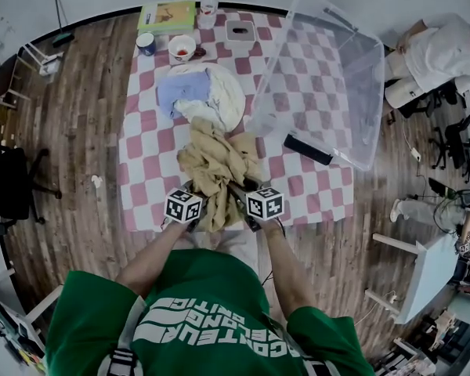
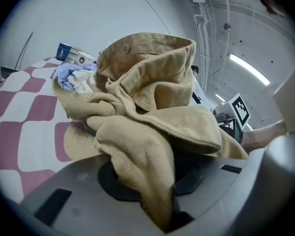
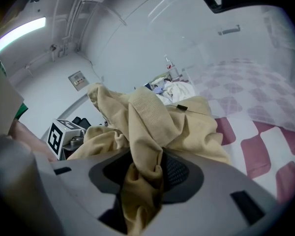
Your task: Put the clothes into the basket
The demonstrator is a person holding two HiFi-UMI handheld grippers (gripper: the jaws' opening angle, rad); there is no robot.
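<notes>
A tan corduroy garment (image 1: 216, 164) lies bunched at the front middle of the checkered table (image 1: 149, 163), its near end lifted. My left gripper (image 1: 199, 199) is shut on a fold of the tan garment (image 2: 137, 146), which fills the space between its jaws. My right gripper (image 1: 247, 197) is shut on another fold of the same garment (image 3: 147, 127), right beside the left one. The basket, a clear plastic bin (image 1: 360, 92), stands tilted on the table's right side. More clothes, a pale blue and white pile (image 1: 200, 96), lie behind the tan garment.
A black flat object (image 1: 307, 149) lies by the bin's near wall. At the table's far end are a bowl (image 1: 182, 48), a cup (image 1: 146, 43), a green book (image 1: 167, 14), a bottle (image 1: 209, 6) and a tissue box (image 1: 240, 30). A seated person (image 1: 435, 53) is at the right.
</notes>
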